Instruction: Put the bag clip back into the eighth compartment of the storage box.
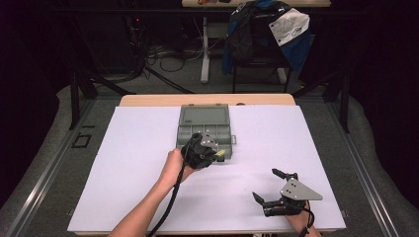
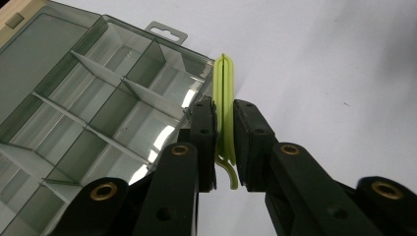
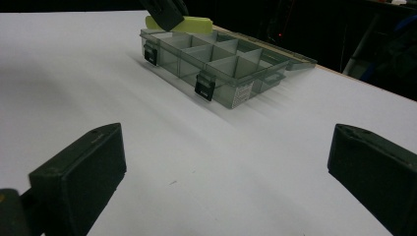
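Clip pinched in my left gripper (image 2: 224, 142) at the organiser box's near right corner

I see the flat yellow-green plastic clip (image 2: 225, 105) clamped edge-on between the left pads, hovering just beside the open, smoky-grey transparent plastic compartment box (image 1: 205, 129), whose lid lies folded back behind it. My right gripper (image 1: 269, 185) rests well apart from the box on the white table sheet (image 1: 138, 163), jaws spread wide with nothing between them

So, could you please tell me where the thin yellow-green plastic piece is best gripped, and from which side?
Across its two flat faces, near the hooked lower end, as the left gripper does now. The thin yellow-green plastic piece is a narrow, flat blade, so pads pressing on the broad faces probably hold steadiest, leaving the rounded tip free to enter the clear grey compartment box.
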